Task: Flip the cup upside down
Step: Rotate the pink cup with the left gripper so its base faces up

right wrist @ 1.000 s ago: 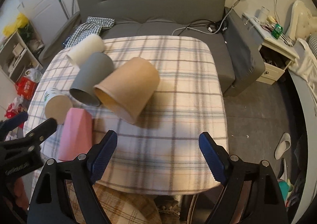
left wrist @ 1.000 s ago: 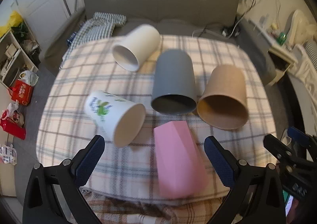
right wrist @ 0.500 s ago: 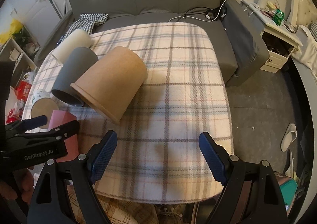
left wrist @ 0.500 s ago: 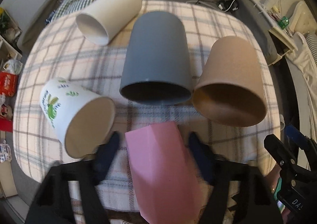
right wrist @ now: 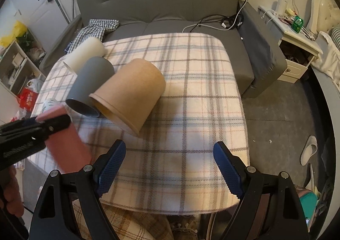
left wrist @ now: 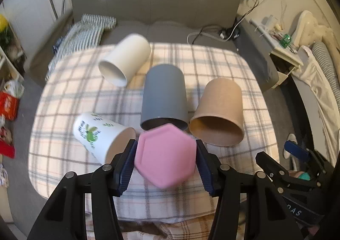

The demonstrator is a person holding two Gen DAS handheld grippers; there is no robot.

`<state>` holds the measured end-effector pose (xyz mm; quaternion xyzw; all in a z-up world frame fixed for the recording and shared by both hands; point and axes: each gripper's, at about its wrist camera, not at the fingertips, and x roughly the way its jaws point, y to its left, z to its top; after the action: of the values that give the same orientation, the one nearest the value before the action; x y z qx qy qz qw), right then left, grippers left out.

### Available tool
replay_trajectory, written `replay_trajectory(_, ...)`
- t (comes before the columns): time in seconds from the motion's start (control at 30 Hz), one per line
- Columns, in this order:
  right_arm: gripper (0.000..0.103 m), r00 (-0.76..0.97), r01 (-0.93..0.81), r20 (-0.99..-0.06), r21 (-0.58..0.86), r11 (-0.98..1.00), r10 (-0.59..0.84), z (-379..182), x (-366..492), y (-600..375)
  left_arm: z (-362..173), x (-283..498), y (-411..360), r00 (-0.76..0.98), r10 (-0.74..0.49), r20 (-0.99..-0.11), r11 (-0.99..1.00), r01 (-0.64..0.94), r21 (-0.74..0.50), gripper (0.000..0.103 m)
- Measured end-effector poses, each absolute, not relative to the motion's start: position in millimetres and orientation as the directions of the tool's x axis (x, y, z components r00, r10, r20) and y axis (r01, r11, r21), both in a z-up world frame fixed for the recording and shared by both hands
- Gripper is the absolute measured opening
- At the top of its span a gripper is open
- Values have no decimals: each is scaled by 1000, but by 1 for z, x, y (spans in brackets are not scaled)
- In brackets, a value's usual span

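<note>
A grey sofa (right wrist: 161,4) backs a worktop (right wrist: 191,112) draped in plaid cloth, where four cups lie on their sides near the left edge: a brown cup (right wrist: 129,95), a grey cup (right wrist: 91,87), a white cup (right wrist: 85,53) toward the far left corner, and a printed cup (left wrist: 95,133) at the near left. The pink cup (left wrist: 165,155), six-sided, is raised off the cloth at the near left corner, its flat base facing the left wrist camera. The left gripper (left wrist: 165,159) clamps it, one blue finger on each flank. The right gripper (right wrist: 167,167) hangs over the near edge with fingers spread wide, holding nothing.

The risk, judging from here: the fingers press on slanted facets, so the pink cup could twist or slip as it turns, and it sits close enough to the grey and printed cups to knock them rolling.

Partial lettering shows on the right gripper's body in the left view; the printed cup's green design is too blurred to read.
</note>
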<state>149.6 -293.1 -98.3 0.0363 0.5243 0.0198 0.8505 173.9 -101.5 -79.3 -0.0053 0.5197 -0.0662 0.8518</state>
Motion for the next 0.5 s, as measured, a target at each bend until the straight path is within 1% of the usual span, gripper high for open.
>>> replay_trajectory(0.1, 85, 465, 3, -883, 81, 997, 70, -93, 144, -290, -77, 164, -100, 504, -111, -857, 991, 119, -58, 55)
replay_trajectory(0.5, 85, 469, -19, -880, 80, 997, 79, -93, 134, -282, -87, 157, -103, 509, -107, -854, 991, 119, -53, 55)
